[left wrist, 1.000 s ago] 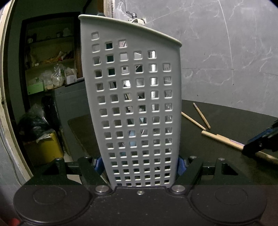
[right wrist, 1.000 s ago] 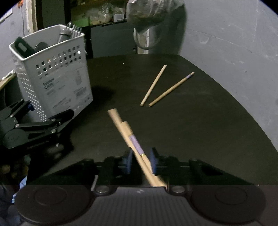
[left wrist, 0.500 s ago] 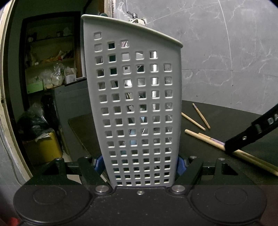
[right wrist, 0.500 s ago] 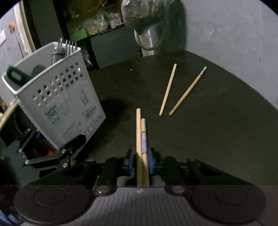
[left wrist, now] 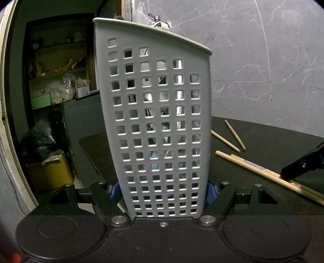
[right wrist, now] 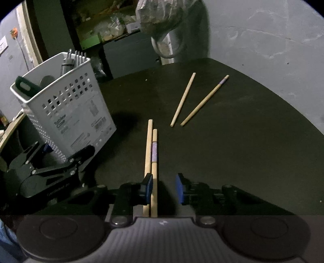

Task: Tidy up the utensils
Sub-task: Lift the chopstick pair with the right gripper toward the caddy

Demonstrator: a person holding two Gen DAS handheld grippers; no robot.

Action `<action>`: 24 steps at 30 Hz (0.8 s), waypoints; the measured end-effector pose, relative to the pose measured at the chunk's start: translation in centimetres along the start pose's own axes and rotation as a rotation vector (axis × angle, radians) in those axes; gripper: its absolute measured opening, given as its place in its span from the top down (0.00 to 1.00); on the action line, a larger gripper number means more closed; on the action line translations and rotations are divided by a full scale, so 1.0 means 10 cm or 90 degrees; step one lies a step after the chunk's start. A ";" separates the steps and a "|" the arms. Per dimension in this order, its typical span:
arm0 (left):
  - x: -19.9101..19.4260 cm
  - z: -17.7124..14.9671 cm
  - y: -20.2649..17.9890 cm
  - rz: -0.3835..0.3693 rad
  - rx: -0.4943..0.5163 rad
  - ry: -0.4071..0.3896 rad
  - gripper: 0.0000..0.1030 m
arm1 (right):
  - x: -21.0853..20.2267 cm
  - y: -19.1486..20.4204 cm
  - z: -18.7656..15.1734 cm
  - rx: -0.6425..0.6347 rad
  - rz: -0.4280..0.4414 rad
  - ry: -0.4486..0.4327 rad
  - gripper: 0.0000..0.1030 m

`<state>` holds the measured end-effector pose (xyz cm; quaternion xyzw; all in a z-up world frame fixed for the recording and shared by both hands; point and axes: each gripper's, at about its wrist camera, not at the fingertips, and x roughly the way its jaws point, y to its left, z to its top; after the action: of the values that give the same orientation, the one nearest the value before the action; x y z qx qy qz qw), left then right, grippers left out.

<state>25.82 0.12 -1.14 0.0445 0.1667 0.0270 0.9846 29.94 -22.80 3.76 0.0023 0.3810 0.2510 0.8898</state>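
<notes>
The pair of chopsticks (right wrist: pixel 151 159) lies side by side on the dark surface (right wrist: pixel 232 145), running lengthwise between the pads of the right tongs (right wrist: pixel 163 189). One stick carries a purple band partway along its length. The left blue pad (right wrist: pixel 148 188) touches the nearer stick; the right pad stands apart from the pair, with bare surface showing in the gap. The jaws are closing, and the pair is between them but not yet pinched from both sides. In the left wrist view the same pair (left wrist: pixel 253 170) appears at 3 o'clock, with one dark finger of the right tongs (left wrist: pixel 303 164) over its near end.

A second pair of loose chopsticks (right wrist: pixel 199 100) lies at 1 o'clock from the first, well apart from it — the two sticks converge toward their near tips without touching, and the right-hand one has a purple band near its far end.

The utensil caddy (left wrist: pixel 162 129), a white perforated plastic bin, stands upright at 10 o'clock from the held pair in the right wrist view (right wrist: pixel 66 113). The left tongs (left wrist: pixel 163 191) are pressed against its two side walls near the base — a firm pinch, with the blue pads on either flank. Fork tines and dark handles (right wrist: pixel 70 60) protrude above its rim; a printed label is on the side facing the right camera.

Beyond the surface are a grey marbled wall (left wrist: pixel 263 70) and cluttered shelves (left wrist: pixel 58 81). A lumpy bag (right wrist: pixel 162 16) hangs at 12 o'clock in the right wrist view.
</notes>
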 end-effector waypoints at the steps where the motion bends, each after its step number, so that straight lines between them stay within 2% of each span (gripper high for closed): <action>1: 0.00 0.00 0.00 0.000 0.000 0.000 0.25 | 0.01 0.02 0.00 -0.008 0.000 0.003 0.75; 5: -0.01 0.01 -0.01 0.000 0.001 0.000 0.25 | 0.05 0.06 0.00 -0.028 0.000 -0.003 0.88; 9: -0.01 0.00 -0.01 0.000 0.001 0.000 0.25 | 0.12 0.09 0.04 -0.037 0.001 0.001 0.93; 24: -0.01 0.01 -0.01 0.000 0.001 0.000 0.25 | 0.24 0.12 0.12 -0.031 0.021 -0.004 0.94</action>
<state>25.75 0.03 -1.04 0.0449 0.1669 0.0270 0.9846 31.60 -20.48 3.22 -0.0122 0.3719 0.2750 0.8865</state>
